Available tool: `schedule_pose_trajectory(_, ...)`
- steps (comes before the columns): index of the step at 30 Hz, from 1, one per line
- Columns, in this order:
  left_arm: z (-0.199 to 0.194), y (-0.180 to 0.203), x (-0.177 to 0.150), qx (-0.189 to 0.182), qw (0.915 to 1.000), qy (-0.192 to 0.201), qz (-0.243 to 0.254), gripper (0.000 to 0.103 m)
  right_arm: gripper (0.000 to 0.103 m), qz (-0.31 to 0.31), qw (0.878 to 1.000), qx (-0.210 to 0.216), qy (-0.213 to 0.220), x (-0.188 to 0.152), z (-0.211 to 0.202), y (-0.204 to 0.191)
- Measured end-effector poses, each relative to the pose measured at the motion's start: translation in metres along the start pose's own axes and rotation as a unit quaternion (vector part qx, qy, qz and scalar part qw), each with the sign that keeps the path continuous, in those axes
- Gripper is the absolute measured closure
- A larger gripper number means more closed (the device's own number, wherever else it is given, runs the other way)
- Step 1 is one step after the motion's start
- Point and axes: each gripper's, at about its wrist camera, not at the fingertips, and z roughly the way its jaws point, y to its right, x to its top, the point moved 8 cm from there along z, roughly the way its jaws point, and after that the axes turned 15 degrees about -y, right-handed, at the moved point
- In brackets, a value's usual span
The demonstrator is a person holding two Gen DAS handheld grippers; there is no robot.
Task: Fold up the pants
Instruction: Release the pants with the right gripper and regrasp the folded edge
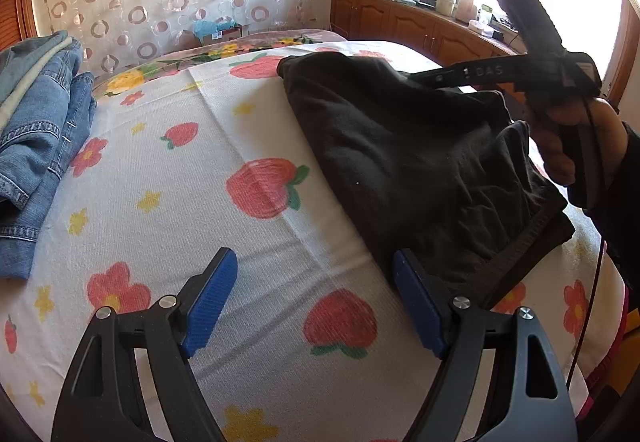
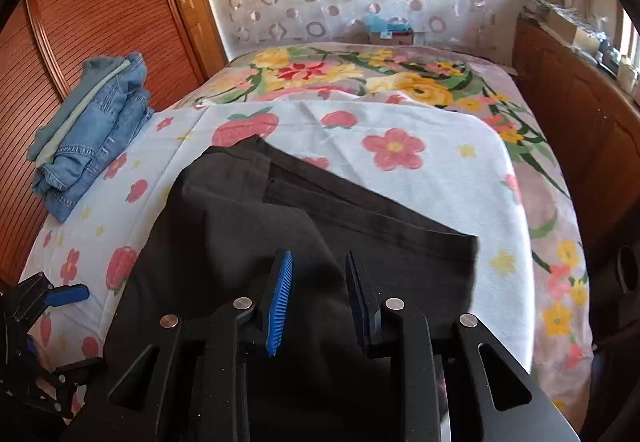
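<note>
Black pants [image 1: 400, 162] lie folded on the white strawberry-print sheet [image 1: 160, 202], their waistband toward the near right edge. My left gripper [image 1: 314, 256] stands open low over the sheet, its right finger at the pants' near left edge, with nothing between the pads. In the right wrist view the pants [image 2: 240, 234] show stacked layers with straight edges at the far side. My right gripper [image 2: 318, 256] hovers over them with its jaws a little apart and no cloth between them. A hand [image 1: 560, 146] holds that gripper above the pants' right side. The left gripper's blue finger [image 2: 66, 294] shows at lower left.
A stack of folded blue jeans [image 1: 40, 130] [image 2: 92, 130] sits at the bed's left edge. A floral blanket [image 2: 400, 82] covers the far part of the bed. A wooden wardrobe [image 2: 100, 2] stands left, a cluttered wooden cabinet [image 1: 420, 30] right under the window.
</note>
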Motion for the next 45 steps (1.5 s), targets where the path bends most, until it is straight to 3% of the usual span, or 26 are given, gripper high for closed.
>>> schedule_pose_trajectory(5,0.0,0.0,0.0,0.0,1.0,0.0,0.0,0.022,0.074,-0.014,1.0,-0.019,-0.013,-0.003,0.004,0.002)
schedule_pose_trajectory(6,0.0,0.0,0.0,0.0,1.0,0.0,0.0,0.022,0.093,-0.02,0.999,-0.024,-0.01,-0.001,0.004,0.0)
schedule_pose_trajectory(7,0.0,0.001,0.0,0.001,1.0,0.0,0.0,0.022,0.103,-0.026,0.999,-0.027,-0.004,0.002,0.002,-0.001)
schedule_pose_trajectory(10,0.0,0.0,0.0,0.0,1.0,0.0,0.0,0.022,0.102,-0.005,0.995,-0.084,0.058,0.012,-0.033,0.013)
schedule_pose_trajectory(13,0.0,0.0,0.0,0.002,1.0,0.0,0.001,0.022,0.102,0.033,0.981,-0.141,0.126,0.027,-0.069,0.035)
schedule_pose_trajectory(14,0.0,0.0,0.0,0.001,1.0,0.0,0.0,0.022,0.102,0.035,0.979,-0.145,0.137,0.03,-0.075,0.039)
schedule_pose_trajectory(16,-0.001,0.0,-0.001,0.001,1.0,0.0,0.001,0.022,0.1,0.024,0.983,-0.139,0.117,0.032,-0.074,0.043)
schedule_pose_trajectory(18,-0.001,0.0,-0.001,0.002,1.0,0.0,0.001,0.022,0.087,0.036,0.98,-0.158,0.112,0.028,-0.073,0.053)
schedule_pose_trajectory(22,-0.001,0.001,-0.001,0.002,1.0,0.0,0.001,0.022,0.076,0.034,0.994,-0.079,0.062,0.023,-0.043,0.056)
schedule_pose_trajectory(24,-0.001,0.001,-0.001,0.001,1.0,0.0,0.001,0.022,0.075,0.025,0.994,-0.095,0.052,0.02,-0.032,0.056)
schedule_pose_trajectory(27,-0.001,0.001,-0.001,0.002,1.0,0.0,0.001,0.022,0.075,0.022,0.998,-0.044,0.025,0.017,-0.012,0.047)
schedule_pose_trajectory(32,-0.001,0.001,-0.001,0.002,1.0,0.0,0.001,0.022,0.076,0.002,1.0,-0.014,0.013,0.02,-0.003,0.037)
schedule_pose_trajectory(35,-0.001,0.0,0.0,0.002,1.0,0.001,0.0,0.022,0.1,-0.011,1.0,0.005,0.015,0.011,-0.01,0.034)
schedule_pose_trajectory(36,-0.002,0.0,0.001,0.001,1.0,0.003,-0.001,0.022,0.103,-0.018,1.0,0.005,0.023,0.01,-0.015,0.031)
schedule_pose_trajectory(41,-0.025,0.001,0.028,0.003,0.9991,0.041,0.007,0.022,0.103,-0.041,0.996,0.039,0.069,-0.01,-0.048,0.013)
schedule_pose_trajectory(45,-0.028,0.0,0.066,0.013,0.9988,0.045,0.016,0.022,0.103,-0.045,0.996,0.039,0.062,-0.028,-0.046,0.01)
